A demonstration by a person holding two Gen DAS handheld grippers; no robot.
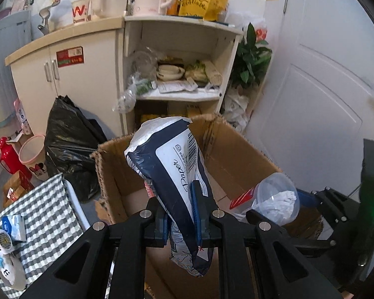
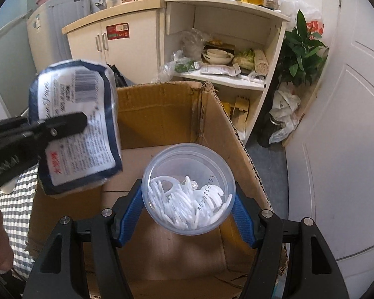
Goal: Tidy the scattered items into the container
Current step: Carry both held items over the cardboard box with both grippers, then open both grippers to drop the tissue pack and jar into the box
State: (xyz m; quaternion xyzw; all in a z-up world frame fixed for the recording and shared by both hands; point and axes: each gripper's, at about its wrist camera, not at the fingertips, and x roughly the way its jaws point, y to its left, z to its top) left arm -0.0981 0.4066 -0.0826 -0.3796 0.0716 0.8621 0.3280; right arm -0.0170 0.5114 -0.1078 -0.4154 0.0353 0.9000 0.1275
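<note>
My left gripper (image 1: 182, 214) is shut on a navy and white tissue pack (image 1: 172, 169), held upright over the open cardboard box (image 1: 239, 154). The same tissue pack (image 2: 74, 124) shows at the left of the right wrist view, clamped by the left gripper (image 2: 62, 127) above the box's left side. My right gripper (image 2: 188, 211) is shut on a clear plastic jar (image 2: 187, 191) holding white plastic pieces, its base facing the camera, above the inside of the cardboard box (image 2: 162, 109). In the left wrist view that jar (image 1: 276, 199) has a red lid and hangs over the box's right part.
A grey checked tablecloth (image 1: 45, 209) at the left carries a small blue tissue packet (image 1: 15, 226) and trinkets (image 1: 2, 244). Behind the box stand a cream cabinet (image 1: 87, 79), open shelves with bowls (image 1: 172, 72), a black rubbish bag (image 1: 67, 144) and a plant (image 1: 251, 54). A white door (image 2: 336, 124) is at the right.
</note>
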